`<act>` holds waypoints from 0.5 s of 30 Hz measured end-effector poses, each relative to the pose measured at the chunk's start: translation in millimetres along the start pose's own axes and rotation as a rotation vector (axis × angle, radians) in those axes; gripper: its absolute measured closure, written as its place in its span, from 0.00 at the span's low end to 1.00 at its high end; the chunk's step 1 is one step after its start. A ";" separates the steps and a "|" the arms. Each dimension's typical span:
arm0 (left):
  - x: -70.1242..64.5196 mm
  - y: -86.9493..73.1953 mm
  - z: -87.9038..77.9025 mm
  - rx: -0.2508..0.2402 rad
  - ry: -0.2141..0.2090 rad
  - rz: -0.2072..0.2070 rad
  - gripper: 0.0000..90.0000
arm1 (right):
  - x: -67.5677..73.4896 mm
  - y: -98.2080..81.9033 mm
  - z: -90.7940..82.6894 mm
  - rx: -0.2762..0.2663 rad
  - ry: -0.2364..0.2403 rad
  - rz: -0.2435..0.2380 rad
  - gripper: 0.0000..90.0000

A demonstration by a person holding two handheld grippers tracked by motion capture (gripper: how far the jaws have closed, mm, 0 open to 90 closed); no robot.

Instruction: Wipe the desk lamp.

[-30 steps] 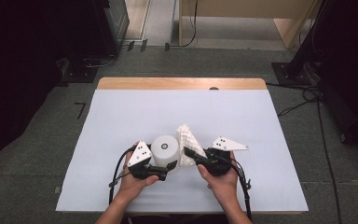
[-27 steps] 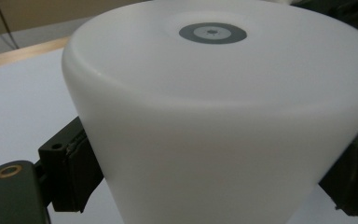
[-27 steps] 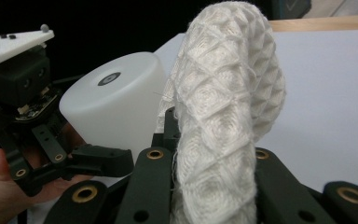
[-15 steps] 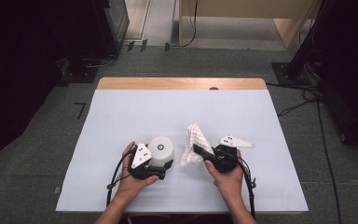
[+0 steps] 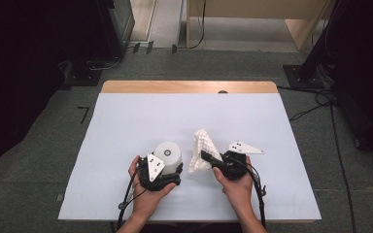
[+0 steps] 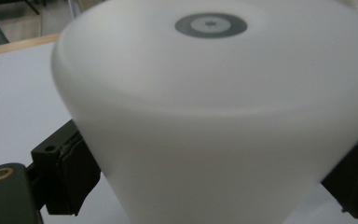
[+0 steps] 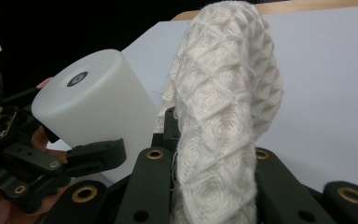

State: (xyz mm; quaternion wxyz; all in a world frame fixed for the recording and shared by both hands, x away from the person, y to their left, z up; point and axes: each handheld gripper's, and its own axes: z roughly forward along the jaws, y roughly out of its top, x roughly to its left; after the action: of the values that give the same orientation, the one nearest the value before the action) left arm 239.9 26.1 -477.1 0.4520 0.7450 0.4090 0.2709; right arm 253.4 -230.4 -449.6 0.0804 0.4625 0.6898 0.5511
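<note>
Two jaws on my left gripper [image 5: 175,175] sit on either side of a white cup [image 5: 169,154], upside down with its grey-ringed base on top; they have just been opening, and I cannot tell whether the pads still press it. My right gripper [image 5: 207,156] is clenched on a white waffle-weave cloth [image 5: 202,148], which stands up from the jaws. Cup and cloth sit side by side, near the front of the white table [image 5: 126,121].
</note>
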 end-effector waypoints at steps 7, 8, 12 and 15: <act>22.8 5.3 -2.7 -0.008 -0.135 -0.015 0.09 | 6.5 -2.1 4.3 0.013 0.013 -0.011 0.88; 26.6 7.7 -4.8 -0.020 -0.175 -0.019 0.09 | 7.4 -2.1 4.9 0.012 0.017 -0.018 0.88; 37.6 17.2 -14.2 -0.089 -0.325 -0.033 0.09 | 12.4 -3.8 8.0 0.019 0.027 -0.022 0.88; 43.2 19.7 -17.7 -0.127 -0.421 -0.068 0.09 | 16.5 -6.5 12.7 0.031 0.029 -0.025 0.88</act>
State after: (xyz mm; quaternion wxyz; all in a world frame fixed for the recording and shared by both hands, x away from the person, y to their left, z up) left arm 255.8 65.9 -450.1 0.5824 0.7409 0.3126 0.1193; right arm 248.5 -209.5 -453.3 0.0702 0.4472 0.7051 0.5458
